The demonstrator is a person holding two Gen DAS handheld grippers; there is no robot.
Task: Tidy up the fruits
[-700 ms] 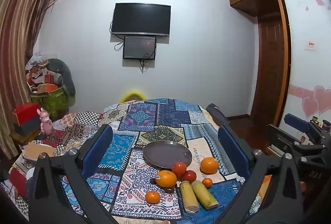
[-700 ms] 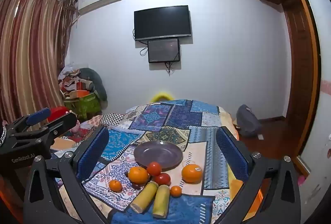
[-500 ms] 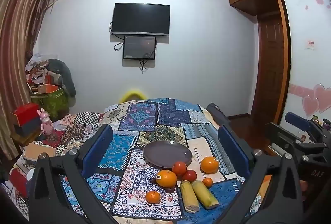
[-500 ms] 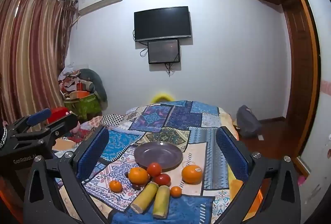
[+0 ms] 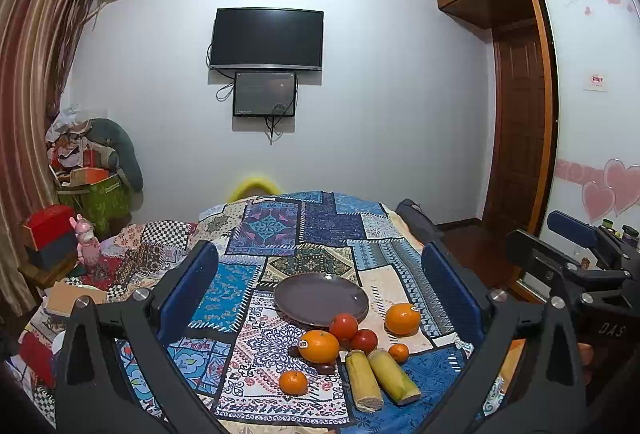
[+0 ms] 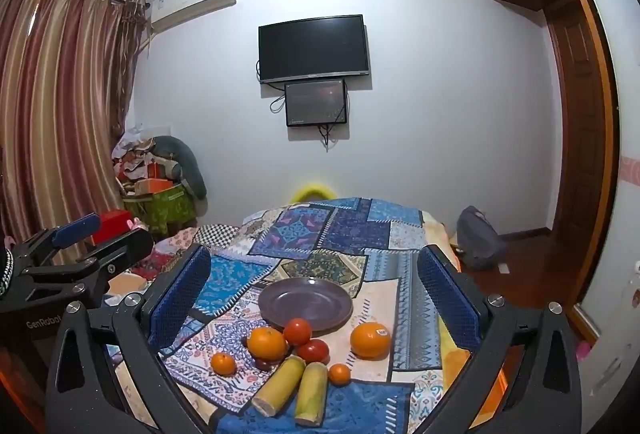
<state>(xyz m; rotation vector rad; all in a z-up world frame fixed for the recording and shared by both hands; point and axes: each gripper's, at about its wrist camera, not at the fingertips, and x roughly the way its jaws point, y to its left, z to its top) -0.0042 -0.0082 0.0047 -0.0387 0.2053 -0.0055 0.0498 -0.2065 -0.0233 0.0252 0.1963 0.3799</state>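
Patchwork cloth [image 5: 276, 230] is covering the table where the fruit is lying. I am holding my left gripper [image 5: 320, 286] and right gripper [image 6: 314, 286] above it, both with jaws spread wide and gripping nothing. Oranges [image 5: 319, 346], tomatoes [image 5: 343, 326] and two corn cobs [image 5: 394, 376] are sitting just beside the purple plate [image 5: 320, 298], which is carrying no fruit.

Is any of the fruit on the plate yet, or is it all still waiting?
Nothing looks done: the round grey-purple plate is empty. Nothing is in hand either; the left tongs and right tongs are wide open and above the patchwork cloth. Left to sort: the big oranges, red tomatoes, small tangerines and two yellow corn cobs, all lying on the cloth beside the plate.
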